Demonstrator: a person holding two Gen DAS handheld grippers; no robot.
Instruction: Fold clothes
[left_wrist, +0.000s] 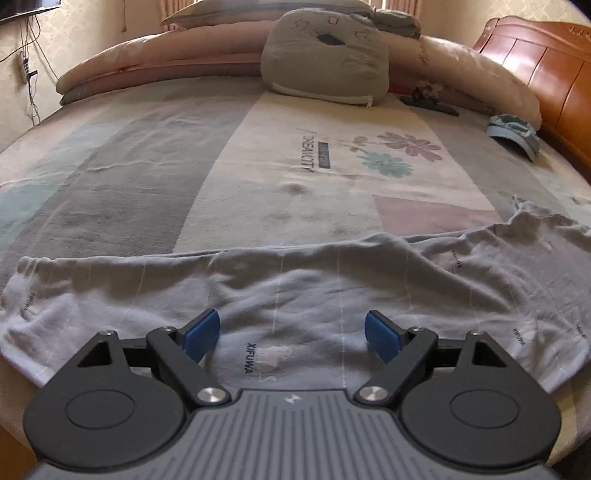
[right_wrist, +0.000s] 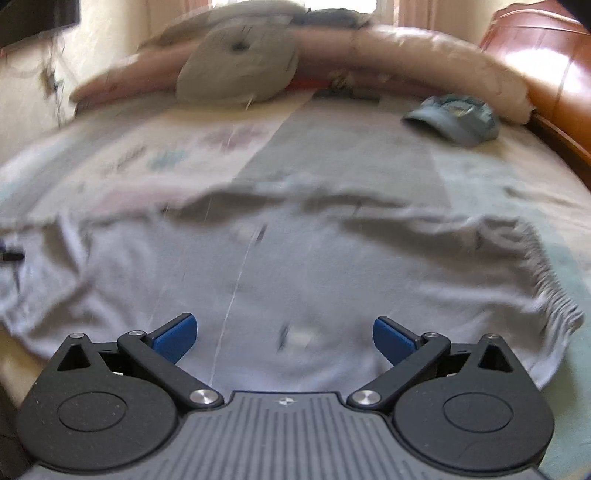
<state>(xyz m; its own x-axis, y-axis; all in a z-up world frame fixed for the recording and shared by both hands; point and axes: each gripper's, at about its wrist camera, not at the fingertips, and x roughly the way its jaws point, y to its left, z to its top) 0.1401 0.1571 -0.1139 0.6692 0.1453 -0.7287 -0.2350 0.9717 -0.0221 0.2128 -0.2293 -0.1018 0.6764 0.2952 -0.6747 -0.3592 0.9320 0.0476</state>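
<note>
A light grey garment (left_wrist: 295, 291) with thin white stripes and small "XIFUWA" prints lies spread along the near edge of the bed. My left gripper (left_wrist: 291, 334) is open and empty, its blue pads (left_wrist: 201, 334) just above the cloth's near part. In the right wrist view, which is blurred, the same garment (right_wrist: 295, 266) lies flat with a gathered elastic edge (right_wrist: 546, 280) at the right. My right gripper (right_wrist: 284, 336) is open and empty over the cloth's near edge.
The bed (left_wrist: 229, 166) has a striped sheet with flower prints. A grey plush pillow (left_wrist: 328, 55) and folded pink quilts (left_wrist: 155, 62) lie at the far side. A blue cap (right_wrist: 454, 116) lies far right by the wooden headboard (left_wrist: 546, 66).
</note>
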